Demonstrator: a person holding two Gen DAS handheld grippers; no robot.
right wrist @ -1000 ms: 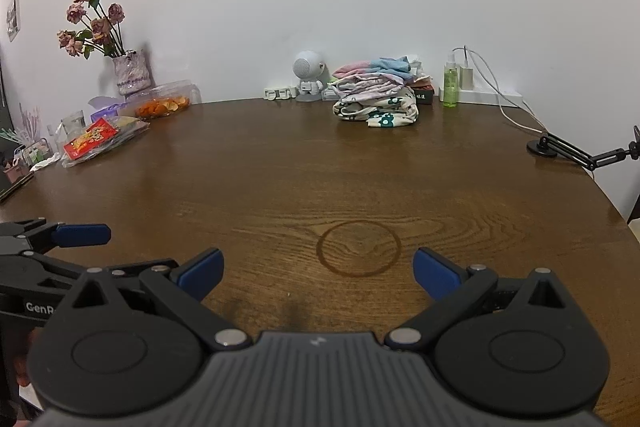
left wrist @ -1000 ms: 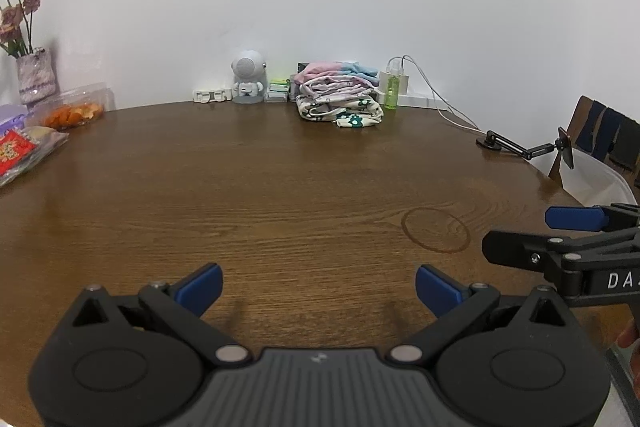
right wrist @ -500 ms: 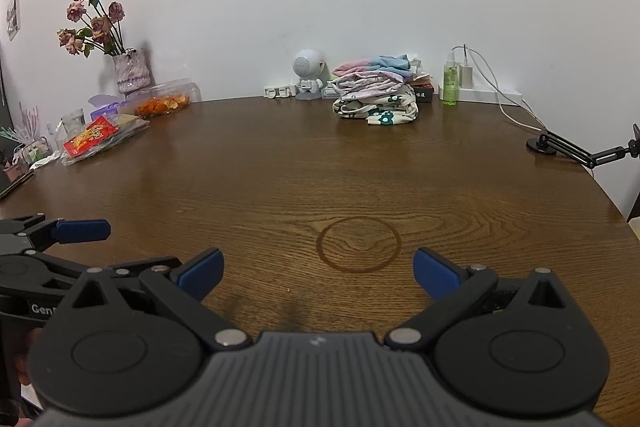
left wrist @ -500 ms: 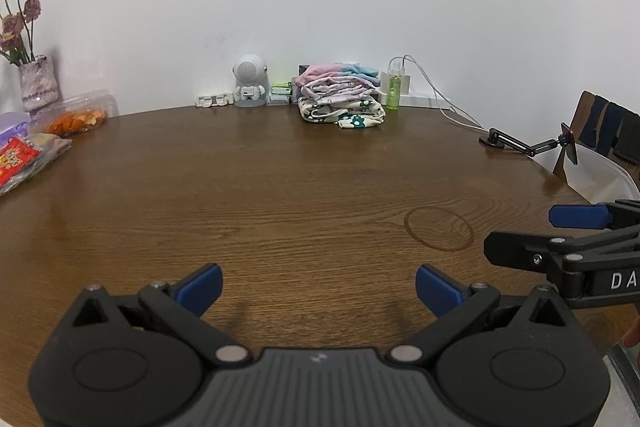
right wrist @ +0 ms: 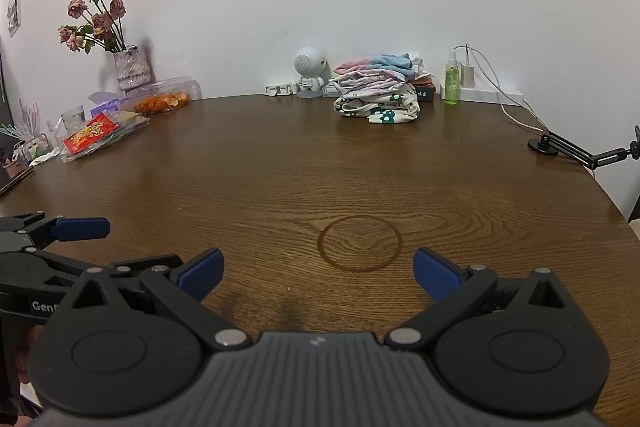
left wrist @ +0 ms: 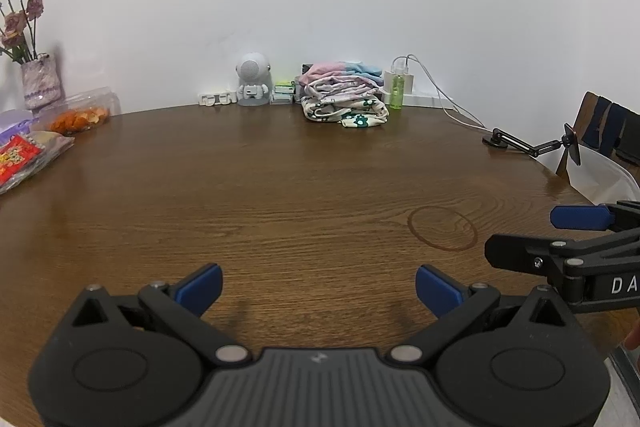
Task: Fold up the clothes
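Observation:
A stack of folded clothes [left wrist: 344, 95], pink and blue on top and white with green flowers below, sits at the far edge of the round wooden table [left wrist: 280, 195]; it also shows in the right wrist view [right wrist: 376, 91]. My left gripper [left wrist: 318, 291] is open and empty above the near table edge. My right gripper [right wrist: 316, 273] is open and empty beside it. Each gripper shows in the other's view: the right one [left wrist: 576, 239] and the left one [right wrist: 60, 239].
A white robot figurine [left wrist: 252, 79], a green bottle [left wrist: 397, 91] and a charger with cable stand by the wall. Snack bags [right wrist: 96, 135], a fruit box [right wrist: 164, 101] and a flower vase [right wrist: 132, 69] are at the left. A black jointed stand [right wrist: 576, 151] lies right.
The left wrist view has shifted slightly, so the scene sits a bit further right and lower. Both grippers stay open and empty.

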